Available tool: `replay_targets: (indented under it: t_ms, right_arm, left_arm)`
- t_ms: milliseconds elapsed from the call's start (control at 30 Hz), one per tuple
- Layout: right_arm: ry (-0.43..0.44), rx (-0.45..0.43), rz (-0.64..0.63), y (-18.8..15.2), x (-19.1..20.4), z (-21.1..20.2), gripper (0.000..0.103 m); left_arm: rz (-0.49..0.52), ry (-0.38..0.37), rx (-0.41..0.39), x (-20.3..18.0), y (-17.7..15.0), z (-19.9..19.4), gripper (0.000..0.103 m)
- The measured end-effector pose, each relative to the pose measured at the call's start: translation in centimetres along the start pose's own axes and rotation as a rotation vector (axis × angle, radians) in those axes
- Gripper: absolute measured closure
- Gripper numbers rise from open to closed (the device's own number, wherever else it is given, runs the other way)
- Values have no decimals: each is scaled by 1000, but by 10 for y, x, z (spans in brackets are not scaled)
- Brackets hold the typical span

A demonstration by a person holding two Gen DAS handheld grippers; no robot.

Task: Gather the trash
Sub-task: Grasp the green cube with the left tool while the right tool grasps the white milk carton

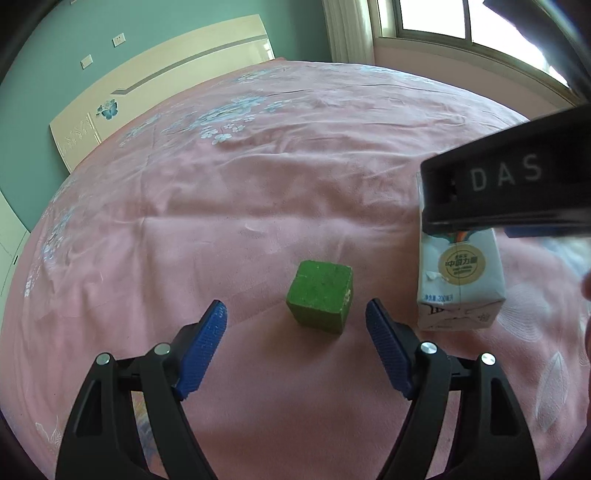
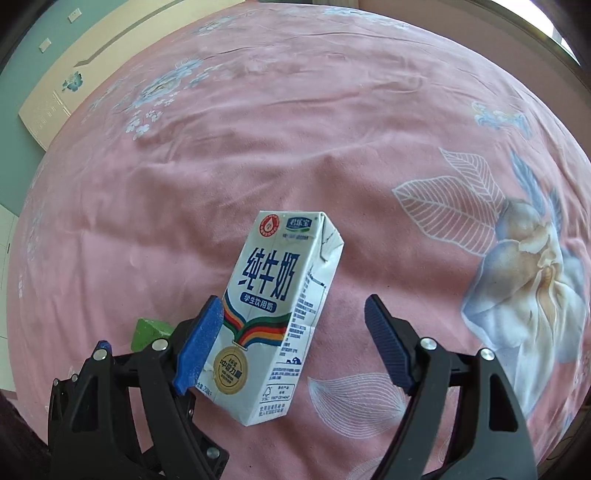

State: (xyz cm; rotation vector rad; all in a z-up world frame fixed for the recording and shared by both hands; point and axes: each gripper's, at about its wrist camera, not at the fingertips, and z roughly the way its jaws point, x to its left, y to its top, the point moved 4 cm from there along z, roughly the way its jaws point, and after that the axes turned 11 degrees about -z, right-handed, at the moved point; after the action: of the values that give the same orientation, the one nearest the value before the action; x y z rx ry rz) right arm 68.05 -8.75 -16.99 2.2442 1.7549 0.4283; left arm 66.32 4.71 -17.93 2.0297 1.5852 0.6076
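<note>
A green cube (image 1: 320,296) sits on the pink bedspread (image 1: 258,177), just ahead of my open left gripper (image 1: 296,314) and between its blue fingertips. A white milk carton (image 1: 460,280) stands upright to the cube's right. In the right wrist view the carton (image 2: 273,314) stands between the jaws of my open right gripper (image 2: 293,310); the left blue pad (image 2: 201,341) is at the carton's side, the right pad is well apart from it. The cube's corner (image 2: 149,332) shows at lower left. The right gripper's black body (image 1: 509,184) hangs over the carton in the left wrist view.
The bedspread (image 2: 332,147) has floral prints, with a large flower (image 2: 528,269) at right. A cream headboard (image 1: 155,85) and a green wall lie beyond. A window (image 1: 461,22) is at the upper right.
</note>
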Motion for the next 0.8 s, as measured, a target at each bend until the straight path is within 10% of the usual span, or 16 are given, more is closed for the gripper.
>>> replay_targets:
  t_ms: [167, 333, 800]
  right_arm:
    - [65, 70, 46, 6, 6, 18, 25]
    - [135, 92, 3, 7, 18, 32, 58]
    - [151, -17, -254, -3, 5, -30, 66]
  left_arm:
    - [-52, -6, 18, 3, 9, 20, 26]
    - [-93, -67, 27, 0, 10, 26, 70]
    - [-147, 33, 6, 8, -4, -35, 71]
